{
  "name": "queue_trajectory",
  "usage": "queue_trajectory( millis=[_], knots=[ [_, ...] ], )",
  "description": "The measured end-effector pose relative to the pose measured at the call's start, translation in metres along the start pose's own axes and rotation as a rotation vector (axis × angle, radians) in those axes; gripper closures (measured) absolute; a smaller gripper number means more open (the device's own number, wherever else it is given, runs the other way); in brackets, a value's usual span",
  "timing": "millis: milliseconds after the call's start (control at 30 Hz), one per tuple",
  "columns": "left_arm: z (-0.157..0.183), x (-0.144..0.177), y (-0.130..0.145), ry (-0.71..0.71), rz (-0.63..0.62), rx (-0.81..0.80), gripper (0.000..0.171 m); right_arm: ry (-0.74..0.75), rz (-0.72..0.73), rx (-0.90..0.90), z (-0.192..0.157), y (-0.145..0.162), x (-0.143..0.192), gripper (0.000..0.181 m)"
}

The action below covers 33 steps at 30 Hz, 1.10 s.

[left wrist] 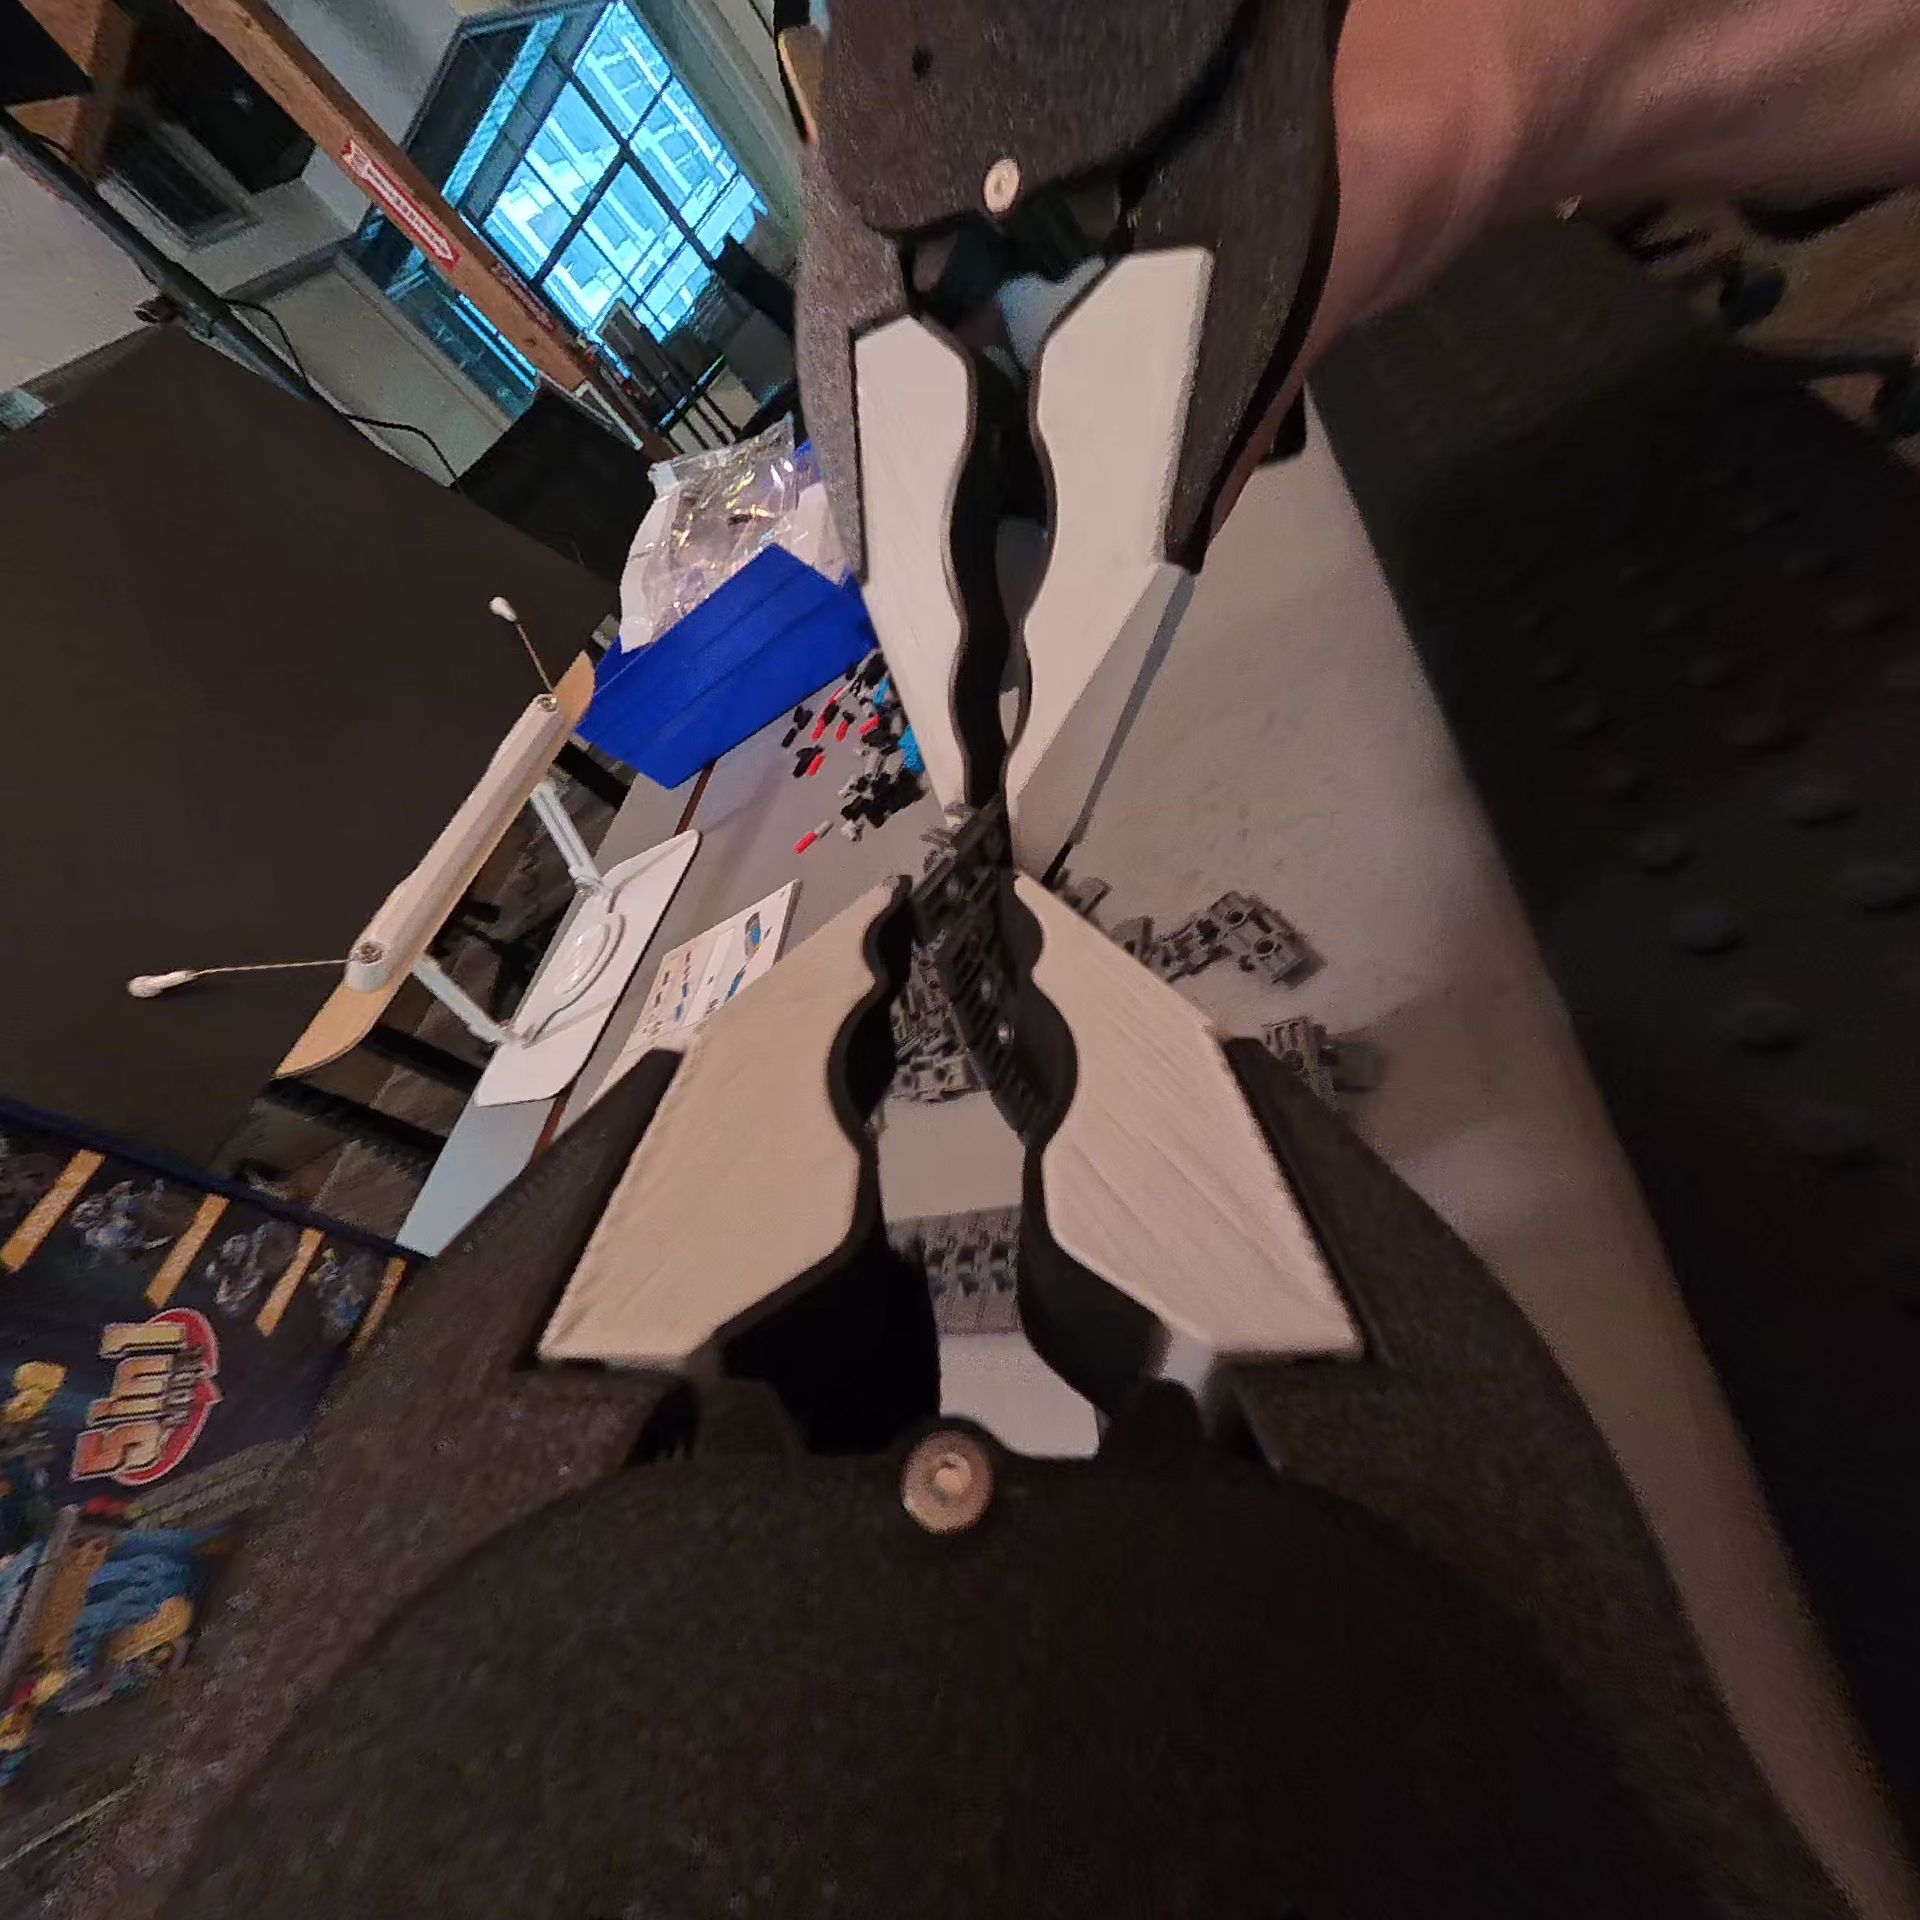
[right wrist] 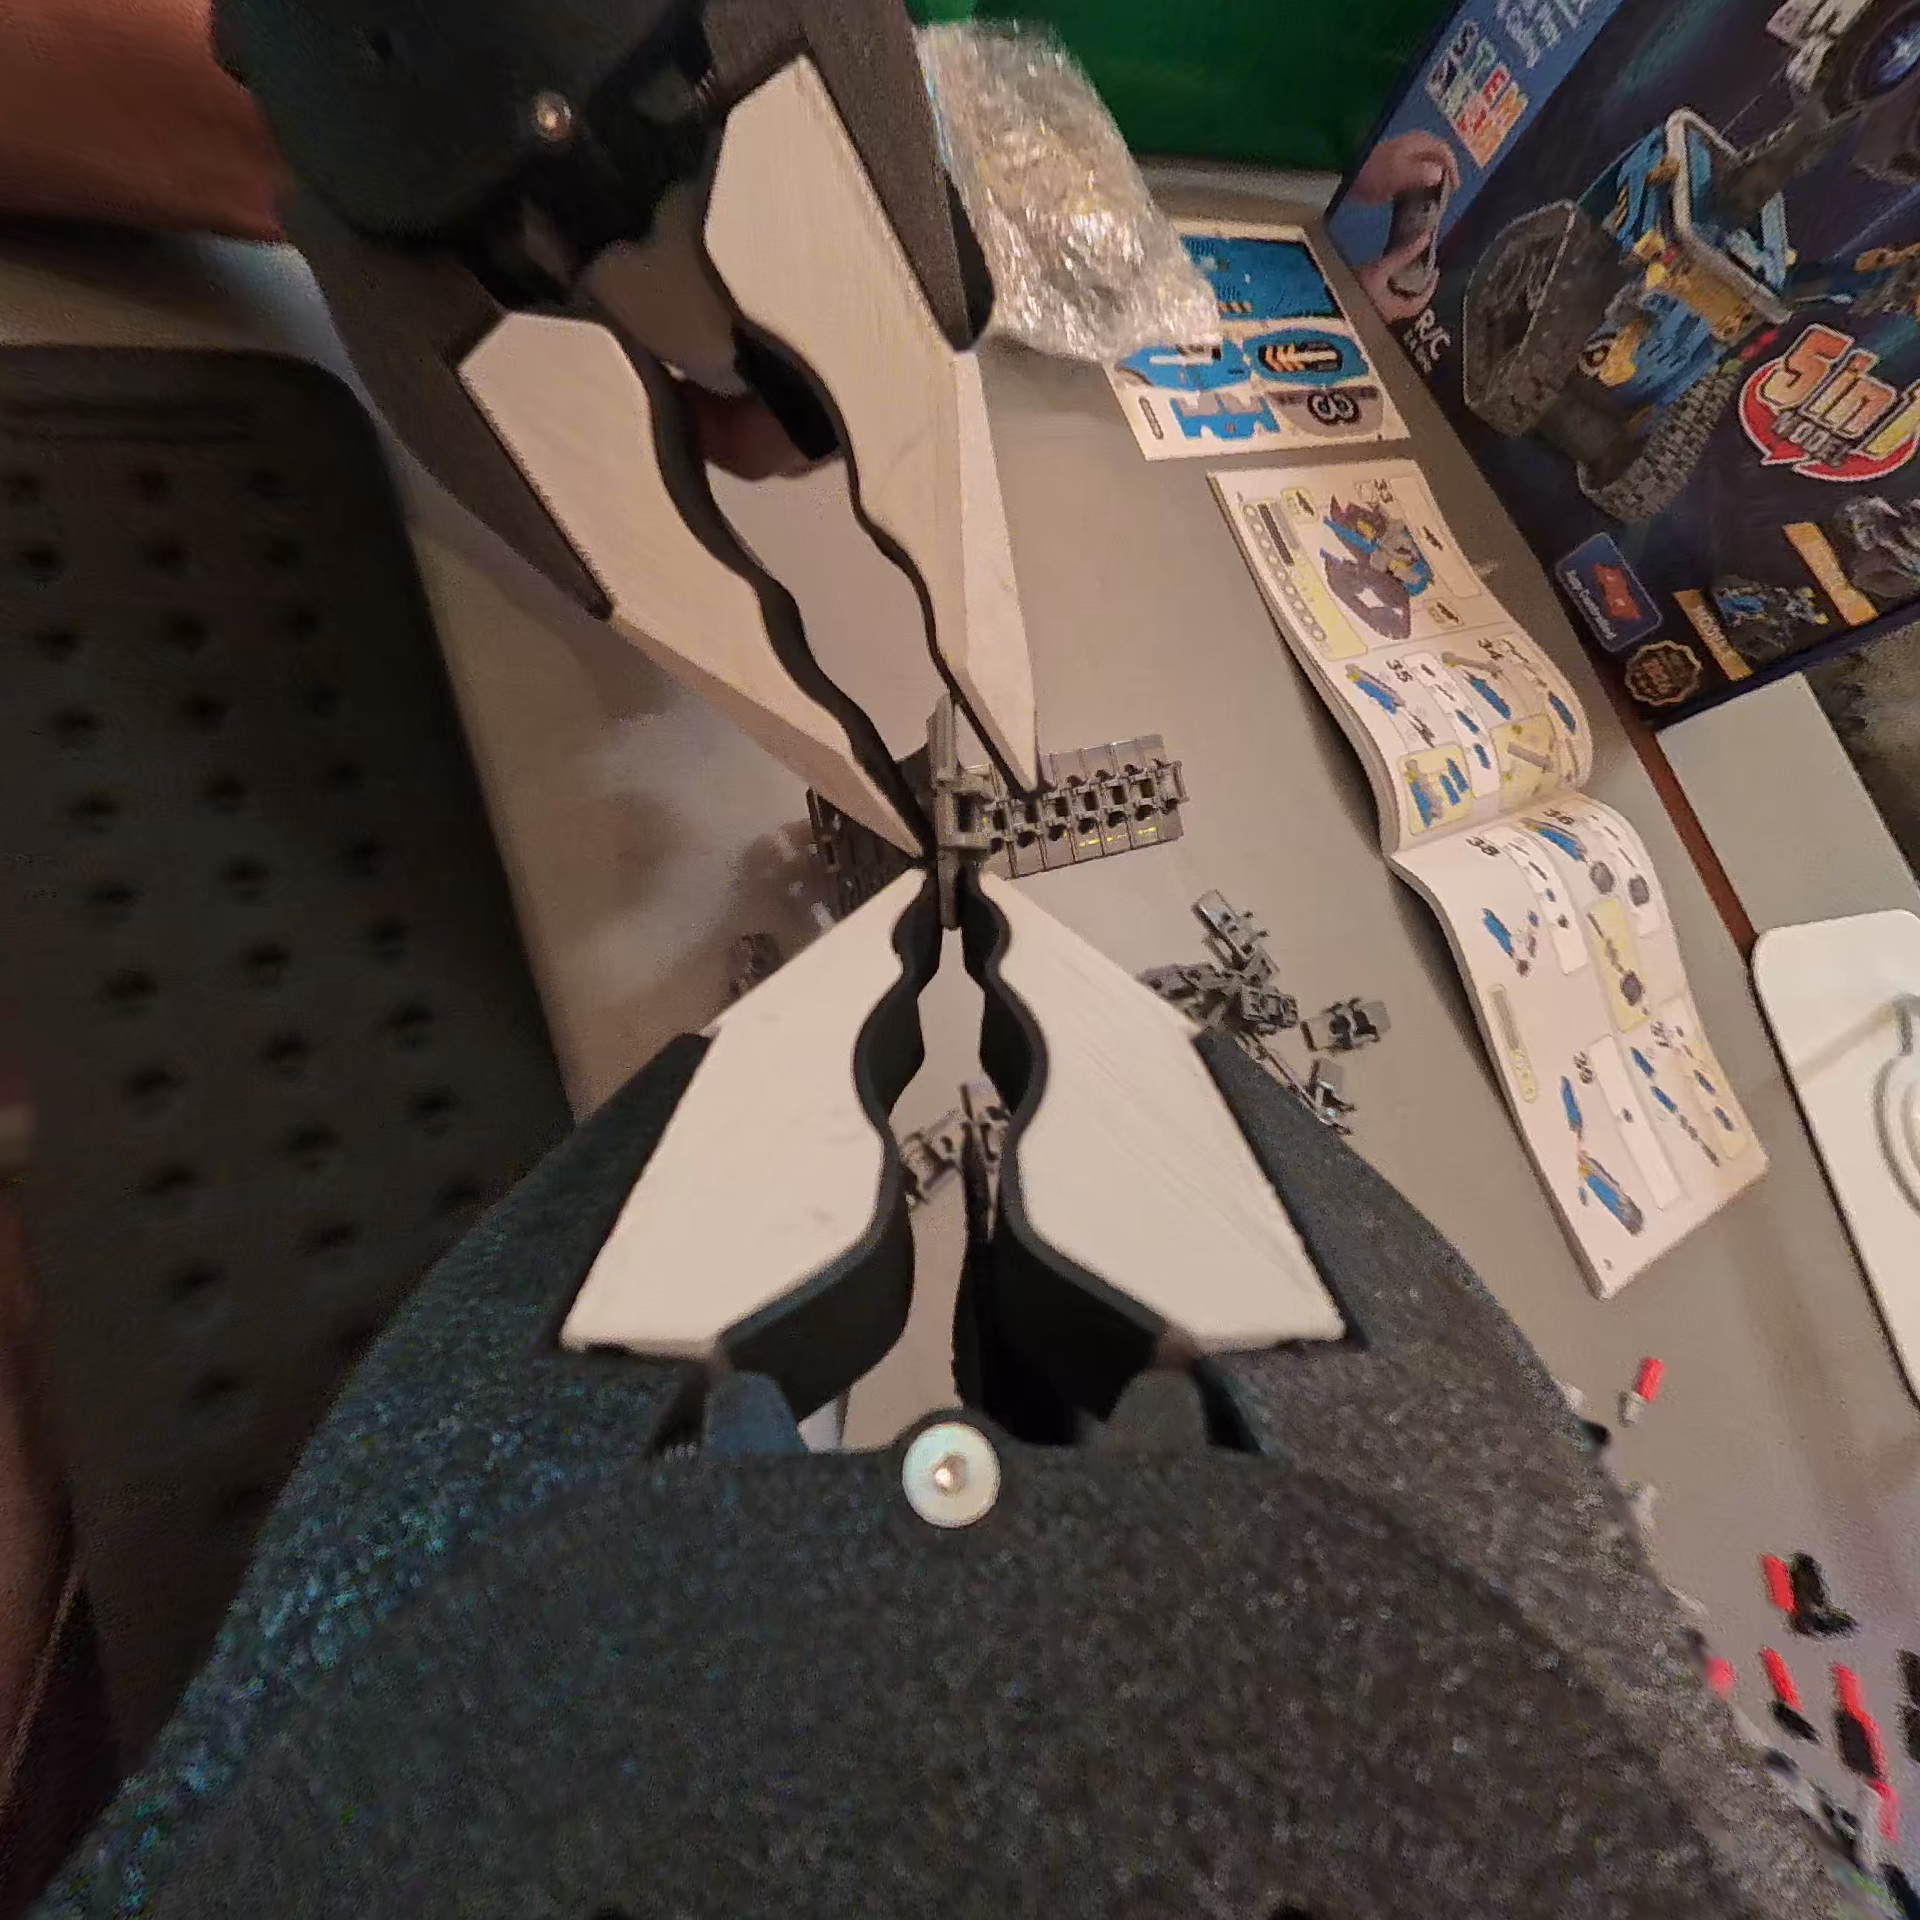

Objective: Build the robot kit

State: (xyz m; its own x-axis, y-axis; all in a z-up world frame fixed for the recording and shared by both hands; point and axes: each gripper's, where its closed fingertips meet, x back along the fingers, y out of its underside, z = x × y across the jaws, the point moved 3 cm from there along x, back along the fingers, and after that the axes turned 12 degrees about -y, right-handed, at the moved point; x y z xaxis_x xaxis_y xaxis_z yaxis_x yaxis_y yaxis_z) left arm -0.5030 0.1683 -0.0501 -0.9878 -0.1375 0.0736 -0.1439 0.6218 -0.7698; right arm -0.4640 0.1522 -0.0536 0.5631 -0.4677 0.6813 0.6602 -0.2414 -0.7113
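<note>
My left gripper point(left wrist: 961, 904) is shut on a strip of joined grey track links point(left wrist: 971, 966), held edge-on between its white fingers above the grey table point(left wrist: 1195, 748). My right gripper point(right wrist: 951, 894) is shut on a single grey link point(right wrist: 951, 831) at the end of that strip point(right wrist: 1081, 816). The two grippers face each other with their tips almost touching. The right gripper comes in from the top of the left wrist view point(left wrist: 992, 800); the left gripper comes in from the top of the right wrist view point(right wrist: 966, 805). A hand point(left wrist: 1558, 125) holds the right gripper.
Loose grey links point(right wrist: 1247, 997) lie on the table under the grippers. An open instruction booklet point(right wrist: 1507, 831), a sticker sheet point(right wrist: 1247, 353), a toy box point(right wrist: 1714, 312) and a plastic bag point(right wrist: 1049, 208) lie beyond. A blue bin point(left wrist: 727, 665) and small red and black parts point(left wrist: 862, 748) are farther off. My two grippers' fingertips are within a few centimetres of each other.
</note>
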Motion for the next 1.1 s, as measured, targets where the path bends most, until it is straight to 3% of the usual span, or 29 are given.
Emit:
queue_trajectory(
  millis=[200, 333, 733, 967, 1100],
  knots=[
    [-0.001, -0.003, 0.009, -0.065, -0.067, -0.144, 0.158, 0.103, -0.249, 0.068, 0.005, -0.001, -0.002, 0.178],
    [-0.001, -0.001, 0.014, -0.06, -0.099, -0.189, 0.161, 0.118, -0.331, 0.112, 0.006, -0.003, -0.006, 0.178],
    [0.0, -0.005, 0.026, 0.019, -0.248, -0.014, 0.165, 0.171, -0.374, 0.146, 0.009, 0.003, -0.015, 0.179],
    [0.005, 0.0, 0.022, 0.1, -0.22, 0.03, 0.165, 0.042, -0.222, 0.062, 0.003, 0.004, -0.013, 0.177],
    [0.007, 0.001, 0.019, 0.114, -0.208, 0.013, 0.165, 0.045, -0.203, 0.095, -0.002, 0.004, -0.01, 0.176]
  ],
)
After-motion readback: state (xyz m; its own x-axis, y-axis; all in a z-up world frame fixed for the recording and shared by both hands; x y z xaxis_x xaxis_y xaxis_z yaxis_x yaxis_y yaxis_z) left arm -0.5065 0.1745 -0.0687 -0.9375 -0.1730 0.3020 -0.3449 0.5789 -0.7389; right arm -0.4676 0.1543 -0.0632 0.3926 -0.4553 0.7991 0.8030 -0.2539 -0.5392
